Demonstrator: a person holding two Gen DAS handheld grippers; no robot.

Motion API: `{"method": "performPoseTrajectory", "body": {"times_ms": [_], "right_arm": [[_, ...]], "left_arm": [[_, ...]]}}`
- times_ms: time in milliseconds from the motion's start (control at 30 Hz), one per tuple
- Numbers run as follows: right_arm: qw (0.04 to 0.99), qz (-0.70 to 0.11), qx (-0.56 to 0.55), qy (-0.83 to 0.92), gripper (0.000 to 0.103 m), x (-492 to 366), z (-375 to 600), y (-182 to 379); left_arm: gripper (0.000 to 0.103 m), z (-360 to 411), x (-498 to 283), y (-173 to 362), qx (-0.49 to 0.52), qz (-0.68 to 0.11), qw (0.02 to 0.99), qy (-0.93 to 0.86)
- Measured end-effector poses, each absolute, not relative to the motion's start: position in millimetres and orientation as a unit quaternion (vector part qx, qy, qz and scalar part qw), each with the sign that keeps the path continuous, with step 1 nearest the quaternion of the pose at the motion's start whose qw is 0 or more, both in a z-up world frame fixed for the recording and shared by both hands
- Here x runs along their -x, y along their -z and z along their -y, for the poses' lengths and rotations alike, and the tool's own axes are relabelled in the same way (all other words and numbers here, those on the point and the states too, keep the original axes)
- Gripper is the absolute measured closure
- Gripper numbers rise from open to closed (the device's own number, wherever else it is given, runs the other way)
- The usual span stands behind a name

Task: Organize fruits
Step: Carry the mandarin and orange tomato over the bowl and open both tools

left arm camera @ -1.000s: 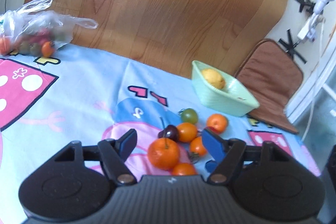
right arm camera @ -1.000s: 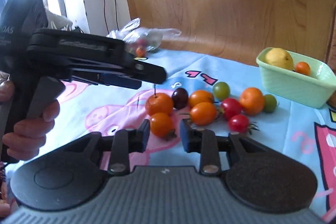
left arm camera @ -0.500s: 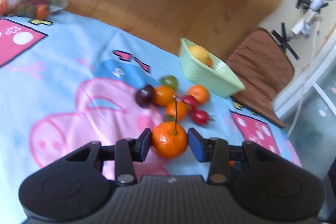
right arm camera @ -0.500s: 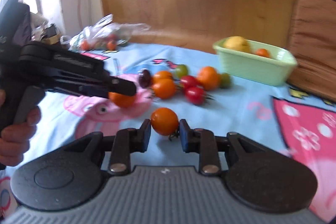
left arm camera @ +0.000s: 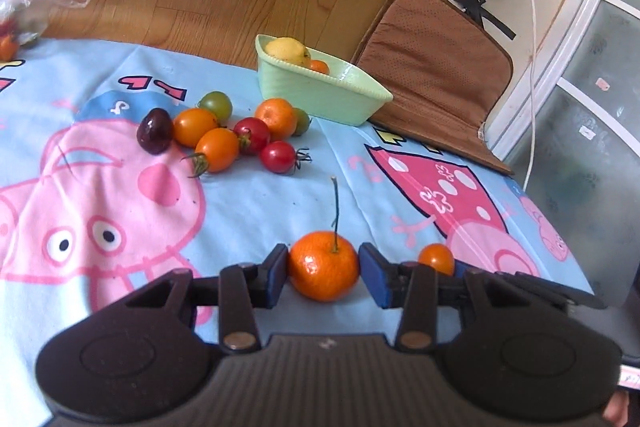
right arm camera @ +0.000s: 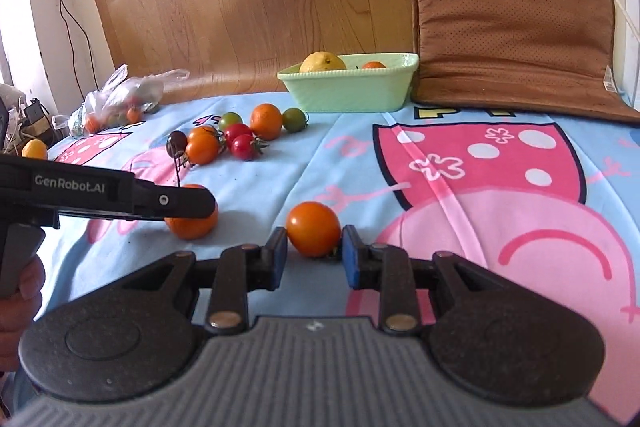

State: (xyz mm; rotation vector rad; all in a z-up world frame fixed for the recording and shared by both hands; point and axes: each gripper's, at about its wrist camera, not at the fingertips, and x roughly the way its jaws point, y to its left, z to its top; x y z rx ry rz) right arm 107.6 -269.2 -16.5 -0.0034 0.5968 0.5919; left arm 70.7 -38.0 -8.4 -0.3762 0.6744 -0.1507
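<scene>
Fingers (left arm camera: 276, 273) are clamping your mandarin (left arm camera: 323, 266) left, orange tomato (right arm camera: 314, 234) right; you're carrying both, next needing the green dish (right arm camera: 352, 93).

The plastic bag (left arm camera: 24, 11) is cut off at the left edge, its contents blurred. The lemon (left arm camera: 286, 51) hides most of the small orange fruit (left arm camera: 319, 66) in the green dish (left arm camera: 320, 91).

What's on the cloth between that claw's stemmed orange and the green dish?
Mostly bare cloth, as the left wrist view shows; just off that line lies a cluster of small tomatoes, short of the green dish.
</scene>
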Motion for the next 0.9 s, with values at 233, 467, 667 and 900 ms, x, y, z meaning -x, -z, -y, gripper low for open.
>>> {"method": "performPoseTrajectory", "body": {"times_ms": [233, 467, 667, 900], "right_arm": [[0.913, -0.289, 0.007, -0.288, 0.07, -107.9, 268.0, 16.7], [0.91, -0.291, -0.028, -0.294, 0.072, -110.6, 278.1, 17.3], [0.902, -0.288, -0.03, -0.32, 0.072, -126.9, 274.5, 8.7], [0.915, -0.234, -0.044, -0.326, 0.072, -200.8, 258.5, -26.9]], "left_arm": [[0.062, 46.5, -63.3, 11.0, 0.15, -0.306, 0.939, 0.052], [0.064, 46.7, -60.7, 10.1, 0.14, -0.3, 0.942, 0.052], [0.064, 24.7, -70.8, -13.3, 0.164, -0.29, 0.941, 0.054], [0.064, 16.8, -149.0, -59.3, 0.155, -0.266, 0.949, 0.072]]}}
